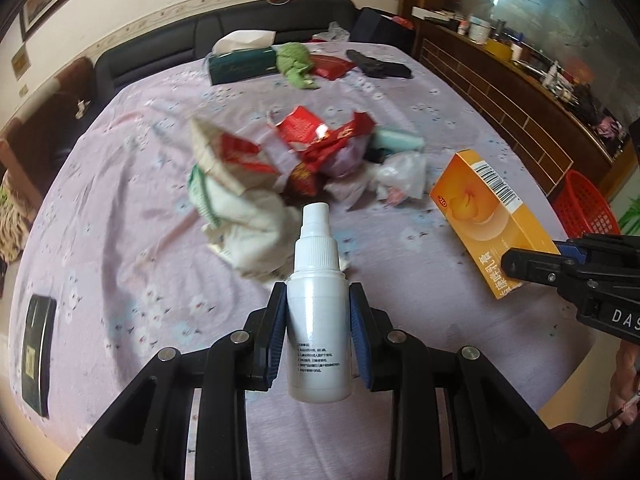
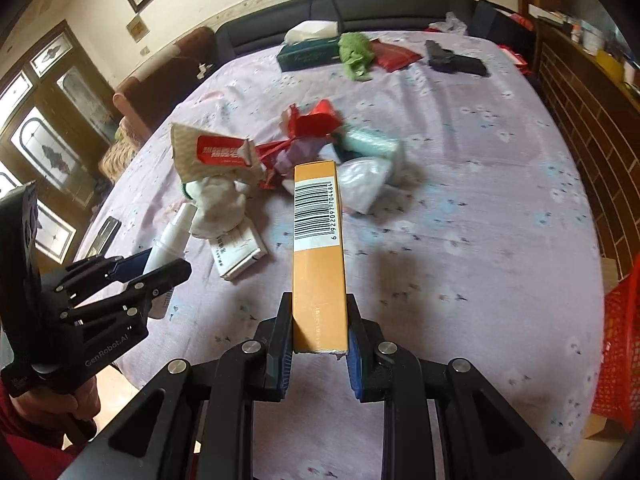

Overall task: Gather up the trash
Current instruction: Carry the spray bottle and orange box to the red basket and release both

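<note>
Left gripper (image 1: 318,320): clamped on a white spray bottle (image 1: 318,320), nozzle pointing away, held above the tabletop (image 1: 120,280).
Right gripper (image 2: 319,336): closed on one end of an orange carton (image 2: 318,260), barcode side up (lifted clear of the cloth, as far as can be told).
Trash pile (image 1: 288,168): crumpled red wrappers, a torn paper bag, white tissue and clear plastic, heaped mid-tabletop on the lilac floral cloth.
Far edge: green tissue box (image 1: 240,66), green rag (image 1: 296,62), black item (image 1: 378,65).
Red basket (image 1: 586,204): beside the tabletop, on the right.
Dark phone-like slab (image 1: 38,352): flat at the near left.
</note>
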Demonstrator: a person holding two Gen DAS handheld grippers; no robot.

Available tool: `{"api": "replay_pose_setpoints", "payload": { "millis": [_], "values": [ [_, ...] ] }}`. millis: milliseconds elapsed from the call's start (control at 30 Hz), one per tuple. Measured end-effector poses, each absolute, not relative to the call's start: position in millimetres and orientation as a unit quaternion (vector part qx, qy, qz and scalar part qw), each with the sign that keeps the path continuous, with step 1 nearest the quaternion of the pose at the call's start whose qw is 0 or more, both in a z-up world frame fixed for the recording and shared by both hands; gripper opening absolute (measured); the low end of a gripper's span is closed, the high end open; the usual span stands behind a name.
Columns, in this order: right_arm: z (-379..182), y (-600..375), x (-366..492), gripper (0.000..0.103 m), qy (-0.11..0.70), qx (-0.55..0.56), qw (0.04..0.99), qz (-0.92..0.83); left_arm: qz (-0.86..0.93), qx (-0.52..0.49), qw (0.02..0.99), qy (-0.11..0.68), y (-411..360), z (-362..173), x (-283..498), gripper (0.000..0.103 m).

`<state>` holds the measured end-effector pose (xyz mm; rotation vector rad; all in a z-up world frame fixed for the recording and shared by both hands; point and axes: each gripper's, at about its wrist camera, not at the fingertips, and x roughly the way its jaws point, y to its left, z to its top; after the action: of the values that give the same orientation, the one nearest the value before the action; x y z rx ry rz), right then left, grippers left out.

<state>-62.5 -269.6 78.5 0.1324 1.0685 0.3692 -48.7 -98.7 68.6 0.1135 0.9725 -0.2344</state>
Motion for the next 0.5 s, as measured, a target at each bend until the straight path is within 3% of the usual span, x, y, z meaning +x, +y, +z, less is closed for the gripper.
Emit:
{"api": "replay_pose_setpoints", "payload": {
  "millis": [500],
  "values": [
    [85.3,-334.2,-85.8,0.024,0.498,0.102,0.854,0.106,-0.147,0.105,0.877,0.446,-153.6,79.8,-44.9,0.029]
  ]
}}
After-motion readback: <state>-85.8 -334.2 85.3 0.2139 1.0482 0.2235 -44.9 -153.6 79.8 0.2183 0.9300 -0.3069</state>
